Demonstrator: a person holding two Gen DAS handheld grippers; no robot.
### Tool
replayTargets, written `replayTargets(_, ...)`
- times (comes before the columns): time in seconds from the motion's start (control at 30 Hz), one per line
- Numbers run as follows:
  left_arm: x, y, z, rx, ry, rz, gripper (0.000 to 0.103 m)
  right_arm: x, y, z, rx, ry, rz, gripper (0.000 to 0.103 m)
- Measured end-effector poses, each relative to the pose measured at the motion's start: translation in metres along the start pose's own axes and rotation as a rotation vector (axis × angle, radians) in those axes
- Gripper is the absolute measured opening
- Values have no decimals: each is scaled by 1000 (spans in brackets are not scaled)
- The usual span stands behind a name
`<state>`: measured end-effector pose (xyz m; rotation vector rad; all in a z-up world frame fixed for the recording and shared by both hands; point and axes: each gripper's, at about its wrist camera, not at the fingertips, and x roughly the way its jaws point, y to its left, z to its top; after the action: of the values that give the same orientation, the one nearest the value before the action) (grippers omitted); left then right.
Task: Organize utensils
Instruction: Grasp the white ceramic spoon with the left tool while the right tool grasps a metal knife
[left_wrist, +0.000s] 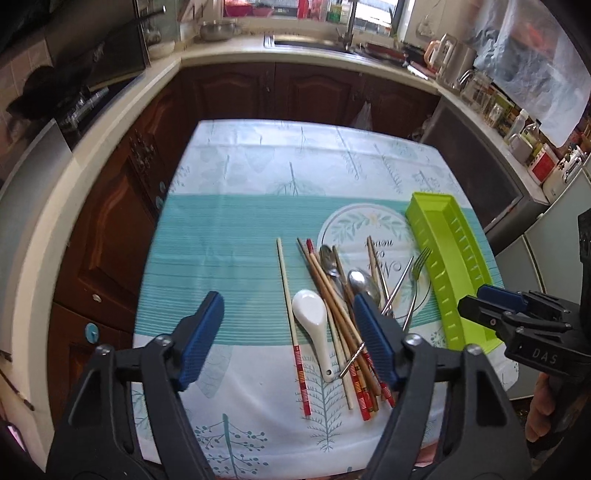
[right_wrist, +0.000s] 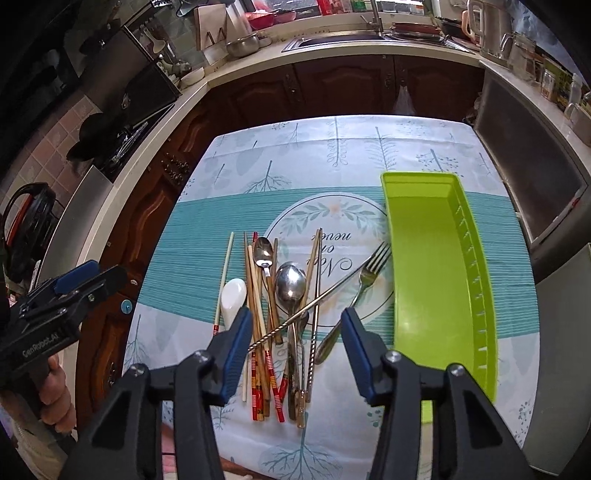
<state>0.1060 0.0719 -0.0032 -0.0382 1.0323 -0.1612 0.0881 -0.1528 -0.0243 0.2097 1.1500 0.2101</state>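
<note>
Two grippers, both mine, hang over a kitchen table (right_wrist: 369, 147) with nothing yet sorted. The lime-green tray (right_wrist: 424, 258) lies bare along the right side of the patterned cloth, and every utensil lies outside it in a loose heap just to its left.

In that heap: a white ceramic spoon (left_wrist: 312, 317) at the near left, a lone pale chopstick (left_wrist: 290, 317) beside it, a bundle of wooden chopsticks (right_wrist: 258, 321) with red-banded ends, two metal spoons (right_wrist: 290, 284), a twisted metal rod (right_wrist: 314, 306) lying across them, and a fork (right_wrist: 365, 273) whose tines almost reach the tray wall.

My left gripper (left_wrist: 288, 332) stands wide apart, holding nothing, its jaws framing the white spoon and the lone chopstick from above. My right gripper (right_wrist: 293, 343), likewise apart and holding nothing, frames the handles of the metal spoons and the fork. Neither set of pads appears to touch anything.

As I judge it, the job is at its very start: no piece has gone into the tray, and the whole pile is left to move. The crossed rod and overlapping handles look likely to drag neighbours along when one piece is lifted.
</note>
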Motion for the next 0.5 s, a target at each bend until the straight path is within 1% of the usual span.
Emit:
replayTargets(0.17,54,6,-13,-42,146,-70,45,32,-1,6,7,76,19,44)
replayTargets(0.23,74,7,-18,-74,200,-112,42,45,-2,9,15,100,24,43)
replayTargets(0.3,92,5,-22,-96,237,-134,38,58,-5,13,25,125,32,43)
replayTargets(0.47,127,-1,-30,-137,326,-168,26,90,-11,20,59,205,59,33)
replayTargets(0.5,133,-2,-31,-147,341,-172,25,96,-11,21,64,219,63,31)
